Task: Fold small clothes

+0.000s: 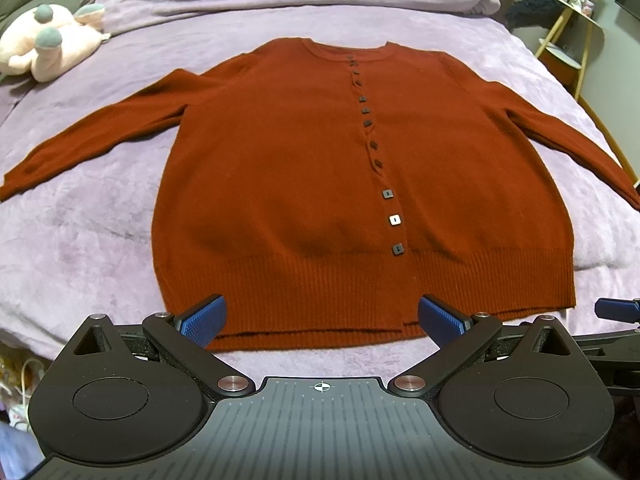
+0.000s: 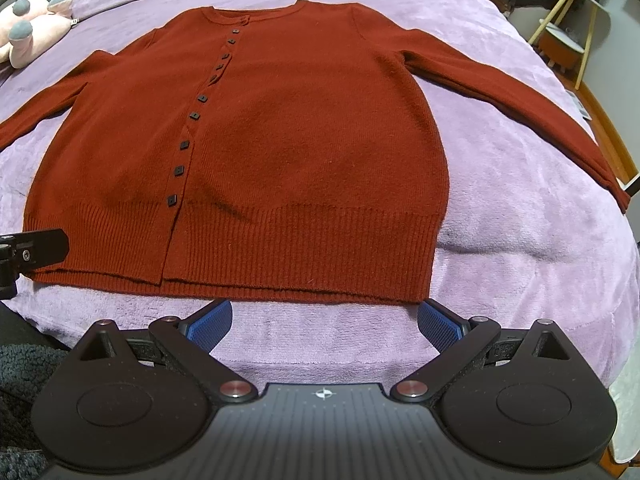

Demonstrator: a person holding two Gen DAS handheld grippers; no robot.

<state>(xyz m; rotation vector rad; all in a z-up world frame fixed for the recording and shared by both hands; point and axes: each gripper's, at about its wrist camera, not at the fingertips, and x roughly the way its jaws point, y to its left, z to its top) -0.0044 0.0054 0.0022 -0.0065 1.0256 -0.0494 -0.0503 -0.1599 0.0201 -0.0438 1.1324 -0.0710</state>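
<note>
We judge folding has not begun: the rust cardigan (image 1: 280,168) lies flat, buttoned, sleeves spread, on the lilac bed (image 1: 80,240). Our left gripper (image 1: 320,318) and right gripper (image 2: 324,322) hover released, empty, near the hem. Next we likely pinch a sleeve and carry it inward. A plush toy (image 1: 44,46) rests beside rumpled bedding; a side table (image 1: 572,20) stands beyond.

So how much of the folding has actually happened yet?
Only the laying out looks done: the red cardigan lies flat on the purple blanket, buttoned, both sleeves spread wide. Nothing is in hand: the left claw and right claw are open near the hem, gripping nothing. Every fold remains.
</note>
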